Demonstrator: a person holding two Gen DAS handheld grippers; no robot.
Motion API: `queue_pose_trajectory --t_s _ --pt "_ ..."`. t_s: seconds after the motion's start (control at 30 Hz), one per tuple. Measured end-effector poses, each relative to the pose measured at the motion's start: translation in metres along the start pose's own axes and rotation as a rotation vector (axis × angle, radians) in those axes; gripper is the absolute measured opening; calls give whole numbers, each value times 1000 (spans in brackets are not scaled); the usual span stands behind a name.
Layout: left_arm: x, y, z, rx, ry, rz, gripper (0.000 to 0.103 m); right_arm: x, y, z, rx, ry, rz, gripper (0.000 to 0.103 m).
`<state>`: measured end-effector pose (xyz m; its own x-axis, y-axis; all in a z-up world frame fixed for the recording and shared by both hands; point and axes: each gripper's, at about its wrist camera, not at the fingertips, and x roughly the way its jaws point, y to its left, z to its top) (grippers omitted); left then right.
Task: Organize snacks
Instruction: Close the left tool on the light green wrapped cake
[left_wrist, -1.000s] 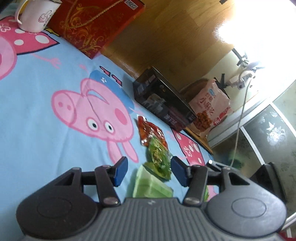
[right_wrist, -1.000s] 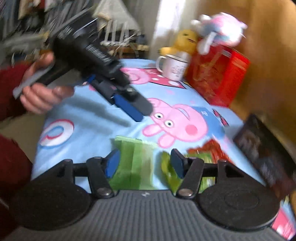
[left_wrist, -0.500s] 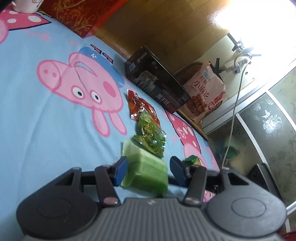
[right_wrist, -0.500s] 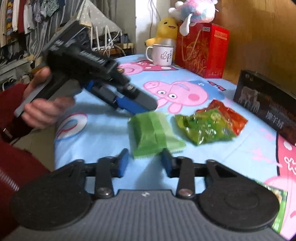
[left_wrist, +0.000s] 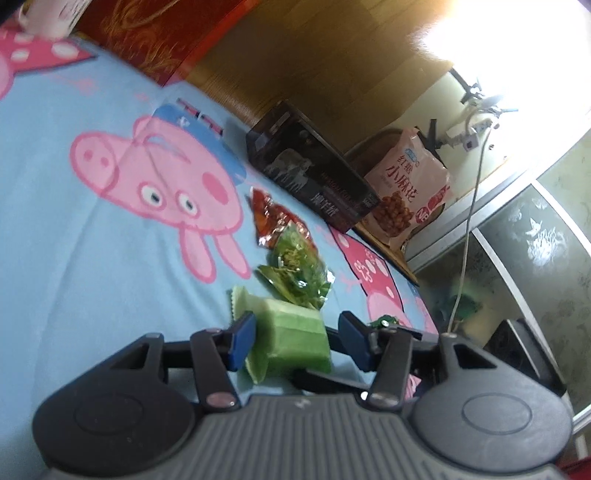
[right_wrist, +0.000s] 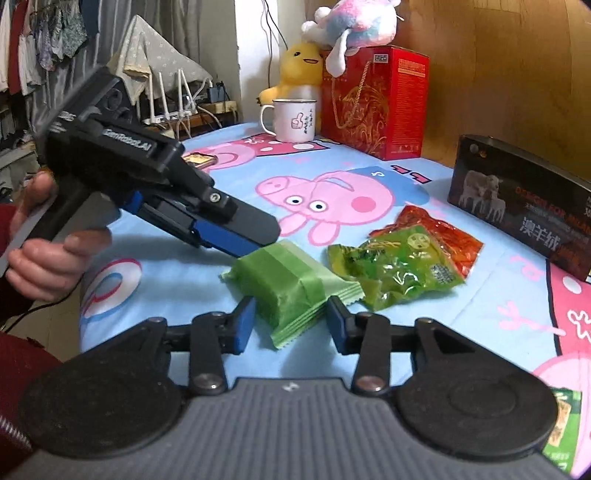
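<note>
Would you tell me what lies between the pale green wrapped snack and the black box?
Two packets: a green snack bag overlapping a red snack bag, between the pale green wrapped snack and the black box; the right wrist view shows it clearest.

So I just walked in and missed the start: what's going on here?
A person is sorting snacks on a cartoon tablecloth with two handheld grippers. Both the left gripper and the right gripper straddle the pale green pack, which lies flat; neither clearly pinches it. Beside it a green bag overlaps a red bag.

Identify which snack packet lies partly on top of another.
The crinkly green packet: it overlaps the red packet behind it. The pale green packet lies apart, flat on the cloth.
</note>
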<state>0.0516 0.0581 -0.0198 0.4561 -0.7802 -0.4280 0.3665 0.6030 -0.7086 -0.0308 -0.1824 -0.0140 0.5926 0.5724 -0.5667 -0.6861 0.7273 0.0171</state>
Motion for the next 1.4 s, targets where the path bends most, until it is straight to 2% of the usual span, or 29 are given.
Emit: queue_pose_trajectory --t_s 0.03,0.1,0.17,0.3,0.43,0.53,0.6,0.63,0.8,0.9,1.07,1.13,1.17,1.27,1.37,1.4 --pt "-4 0 1 3 -18 -18 49 0 1 2 -4 -6 -4 41" --pt "-14 2 4 -11 -53 -59 49 -2 2 6 -5 -42 5 33" --pt "-20 4 8 -16 -85 -78 49 -2 3 11 -10 -78 -2 33" --pt "-14 13 15 -22 -81 -20 49 6 1 21 -2 -118 -27 30" --pt "-6 25 15 -47 -62 16 49 22 -4 22 10 -81 -43 30" --pt "-17 29 17 -52 -94 4 50 20 -8 22 36 -77 -18 34" --pt "-24 33 20 -64 -116 5 51 21 -9 22 47 -61 -6 45" --pt "-27 36 22 -71 -123 6 51 22 -8 22 45 -56 -6 46" --pt "-23 44 25 -97 -98 6 51 27 -5 24 27 -21 -11 58" --pt "-12 40 22 -82 -64 -3 52 29 -3 24 17 -5 -24 59" --pt "2 26 15 -4 -58 41 53 35 2 26 -24 21 -32 60" --pt "2 25 15 -2 -65 51 53 36 4 27 -38 22 -48 57" --pt "2 26 15 -8 -67 50 52 36 4 27 -41 18 -65 50" --pt "2 28 18 -27 -74 52 49 36 5 28 -48 6 -90 47" --pt "0 26 19 -18 -87 51 49 32 7 26 -64 -29 -106 34" --pt "-1 25 20 -13 -95 47 49 32 8 26 -66 -36 -113 34"
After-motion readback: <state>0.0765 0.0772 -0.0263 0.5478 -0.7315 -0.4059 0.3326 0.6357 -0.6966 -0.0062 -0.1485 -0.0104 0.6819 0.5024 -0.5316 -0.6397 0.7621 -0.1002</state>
